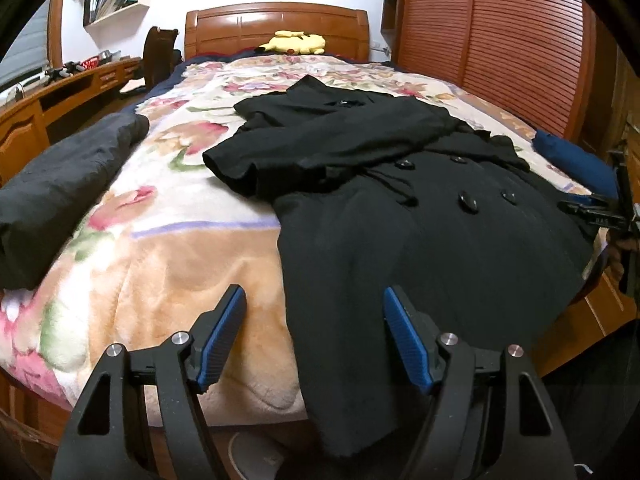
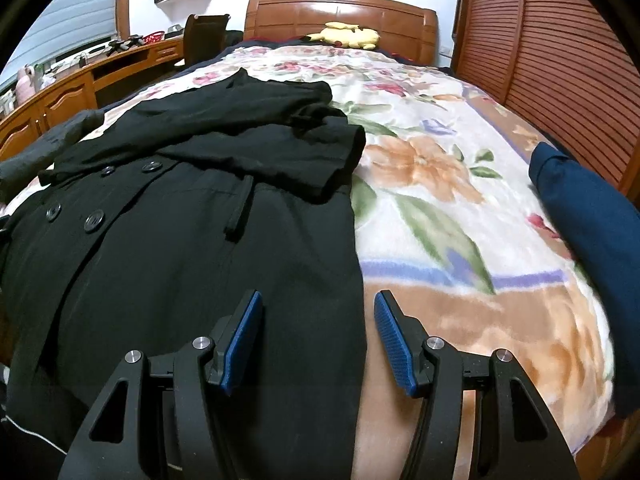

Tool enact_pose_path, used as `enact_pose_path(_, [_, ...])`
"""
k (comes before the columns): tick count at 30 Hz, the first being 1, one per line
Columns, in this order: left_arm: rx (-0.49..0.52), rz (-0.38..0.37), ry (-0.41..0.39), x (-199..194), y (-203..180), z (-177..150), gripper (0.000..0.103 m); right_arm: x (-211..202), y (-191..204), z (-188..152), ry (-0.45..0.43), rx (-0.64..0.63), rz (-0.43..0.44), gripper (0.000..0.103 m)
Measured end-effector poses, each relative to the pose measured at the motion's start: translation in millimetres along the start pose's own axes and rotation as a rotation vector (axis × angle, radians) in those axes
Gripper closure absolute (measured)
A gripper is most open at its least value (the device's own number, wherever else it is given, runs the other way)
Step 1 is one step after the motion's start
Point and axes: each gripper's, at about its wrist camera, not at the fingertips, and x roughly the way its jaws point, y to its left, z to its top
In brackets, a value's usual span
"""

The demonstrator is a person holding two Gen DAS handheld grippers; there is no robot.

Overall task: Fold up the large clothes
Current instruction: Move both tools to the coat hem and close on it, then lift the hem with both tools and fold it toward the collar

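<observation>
Two tools frame the lower hem of the long black double-breasted coat [image 1: 400, 208], one at each bottom corner, and both stand spread with nothing between their blue ribbed pads. The left tool [image 1: 314, 320] hangs over the spot where the coat's left edge drapes off the foot of the bed: its right finger is over black cloth, its left finger over the fleecy floral blanket [image 1: 168, 240]. The right tool [image 2: 318, 320] straddles the coat's other long edge in the same way, left finger above the fabric and right finger above the blanket. Judging by this, the step in hand is the approach to the hem, with the sleeves already laid across the chest and the bottom-to-top fold not yet begun. The next move likely calls for each tool to drop onto its corner, close on the hem without catching the blanket beneath, and carry both corners evenly toward the collar near the headboard. Beyond the coat, a dark grey garment [image 1: 60, 184] lies at the bed's left side and a folded navy garment [image 2: 588, 224] at its right, both clear of the coat.
</observation>
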Motion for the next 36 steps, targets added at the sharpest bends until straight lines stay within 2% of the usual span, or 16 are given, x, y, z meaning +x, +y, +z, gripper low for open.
enact_pose_path(2, [0.011, 0.015, -0.015, -0.7, -1.7, -3.3, 0.031, -2.0, 0.2, -1.8, 0.016, 0.003, 0.012, 0.043])
enact_pose_path(7, [-0.004, 0.025, -0.039, -2.8, -1.4, -10.1, 0.043, -7.1, 4.0, -6.2, 0.038, -0.002, 0.039, 0.043])
enact_pose_path(10, [-0.017, 0.015, -0.039, -4.5, -0.6, -14.3, 0.044, -11.6, 6.4, -8.3, 0.049, -0.021, 0.042, 0.043])
enact_pose_path(16, [-0.018, 0.004, -0.04, -9.1, -3.6, -22.8, 0.044, -17.6, -0.1, -18.5, 0.043, 0.022, 0.086, 0.046])
enact_pose_path(19, [-0.027, -0.006, -0.05, -12.1, -4.2, -25.1, 0.049, -23.1, 3.5, -18.8, 0.04, 0.009, 0.094, 0.057])
enact_pose_path(21, [-0.036, -0.019, -0.054, -13.2, -3.4, -26.5, 0.055, -26.8, 8.6, -19.4, 0.034, -0.012, 0.101, 0.071])
enact_pose_path(22, [-0.039, -0.022, -0.053, -13.2, -3.0, -27.4, 0.058, -27.6, 10.7, -19.7, 0.032, -0.018, 0.1, 0.074])
enact_pose_path(24, [-0.033, -0.026, -0.05, -13.7, -3.4, -28.3, 0.069, -28.4, 15.1, -19.9, 0.012, -0.027, 0.096, 0.087])
enact_pose_path(25, [-0.031, -0.031, -0.048, -14.2, -3.7, -28.0, 0.072, -31.3, 17.4, -20.2, -0.018, -0.031, 0.087, 0.09])
enact_pose_path(27, [-0.023, -0.043, -0.039, -16.0, -5.6, -27.1, 0.085, -38.1, 20.4, -21.0, -0.083, -0.021, 0.079, 0.094])
enact_pose_path(30, [-0.001, -0.05, -0.032, -19.2, -9.7, -24.4, 0.093, -46.5, 23.1, -18.3, -0.139, -0.002, 0.076, 0.095])
enact_pose_path(36, [-0.026, -0.069, -0.086, -38.6, -4.7, -10.6, 0.097, -64.2, 26.9, -8.2, -0.206, -0.018, 0.068, 0.098])
